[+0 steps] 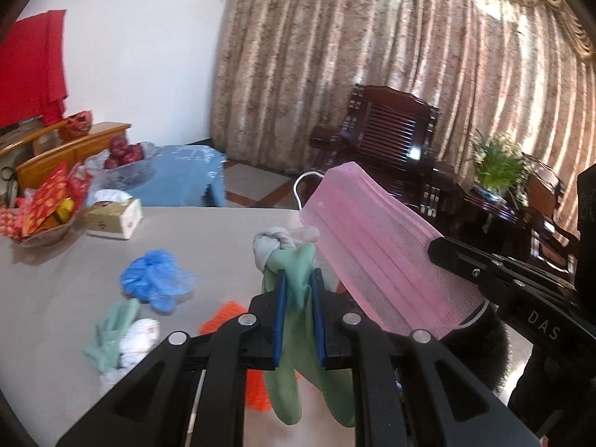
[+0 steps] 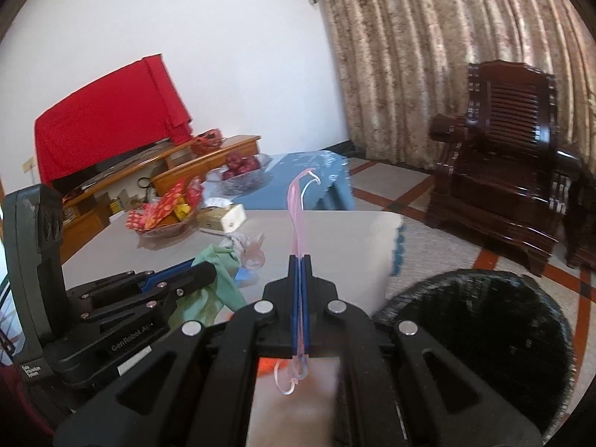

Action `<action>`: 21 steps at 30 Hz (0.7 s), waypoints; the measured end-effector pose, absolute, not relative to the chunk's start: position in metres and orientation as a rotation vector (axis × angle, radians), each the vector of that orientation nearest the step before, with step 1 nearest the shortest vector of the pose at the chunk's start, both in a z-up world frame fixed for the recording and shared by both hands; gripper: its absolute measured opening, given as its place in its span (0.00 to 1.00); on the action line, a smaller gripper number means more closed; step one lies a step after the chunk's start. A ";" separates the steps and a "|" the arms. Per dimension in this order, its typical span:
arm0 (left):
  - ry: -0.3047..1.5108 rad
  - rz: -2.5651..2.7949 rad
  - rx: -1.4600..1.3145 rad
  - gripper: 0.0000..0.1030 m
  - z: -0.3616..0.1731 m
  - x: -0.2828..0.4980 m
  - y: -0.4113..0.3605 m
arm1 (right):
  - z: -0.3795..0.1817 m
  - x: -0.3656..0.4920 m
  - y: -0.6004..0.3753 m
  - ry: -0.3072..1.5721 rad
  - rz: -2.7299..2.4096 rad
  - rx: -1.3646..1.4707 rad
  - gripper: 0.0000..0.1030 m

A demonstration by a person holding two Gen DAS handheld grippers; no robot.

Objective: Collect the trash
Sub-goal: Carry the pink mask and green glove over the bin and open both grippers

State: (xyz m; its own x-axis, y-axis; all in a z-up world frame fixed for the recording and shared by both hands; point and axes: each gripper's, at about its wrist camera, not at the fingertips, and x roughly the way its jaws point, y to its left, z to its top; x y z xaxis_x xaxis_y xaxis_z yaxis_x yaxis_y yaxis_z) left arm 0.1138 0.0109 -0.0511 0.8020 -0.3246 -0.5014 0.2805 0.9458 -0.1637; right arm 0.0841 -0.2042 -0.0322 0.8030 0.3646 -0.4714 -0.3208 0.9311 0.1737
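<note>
A room with a white wall and long brown curtains (image 1: 372,56) holds a big grey table (image 1: 56,279). The left gripper (image 1: 299,279) is closed tight on a green glove (image 1: 294,260), which hangs down between its blue pads above the table. The right gripper (image 2: 300,260) is closed on a pink face mask (image 1: 376,249), held up in the air just to the right of the glove. A blue glove (image 1: 154,279), another green glove (image 1: 111,331) and something orange (image 1: 223,316) lie on the table. A black bin (image 2: 484,327) sits near, on the right.
</note>
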 end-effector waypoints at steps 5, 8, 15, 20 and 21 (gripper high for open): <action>0.554 -0.403 -0.049 0.13 -0.051 0.116 -0.029 | -0.039 0.072 -0.251 0.525 0.267 0.109 0.01; 0.558 -0.447 -0.028 0.13 -0.054 0.117 -0.052 | -0.046 0.066 -0.276 0.532 0.209 0.114 0.01; 0.586 -0.562 0.025 0.13 -0.076 0.120 -0.113 | -0.080 0.050 -0.328 0.591 0.076 0.127 0.01; 0.625 -0.611 0.065 0.13 -0.101 0.124 -0.149 | -0.108 0.051 -0.347 0.644 0.020 0.145 0.01; 0.636 -0.616 0.070 0.13 -0.105 0.126 -0.154 | -0.112 0.051 -0.350 0.652 0.014 0.150 0.01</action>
State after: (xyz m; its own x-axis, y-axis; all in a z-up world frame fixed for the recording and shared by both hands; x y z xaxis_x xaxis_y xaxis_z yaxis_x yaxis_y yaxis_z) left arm 0.1257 -0.1540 -0.1054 0.6331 -0.5175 -0.5756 0.5590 0.8201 -0.1225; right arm 0.0510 -0.3498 -0.1121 0.7953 0.0605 -0.6032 0.0336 0.9891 0.1435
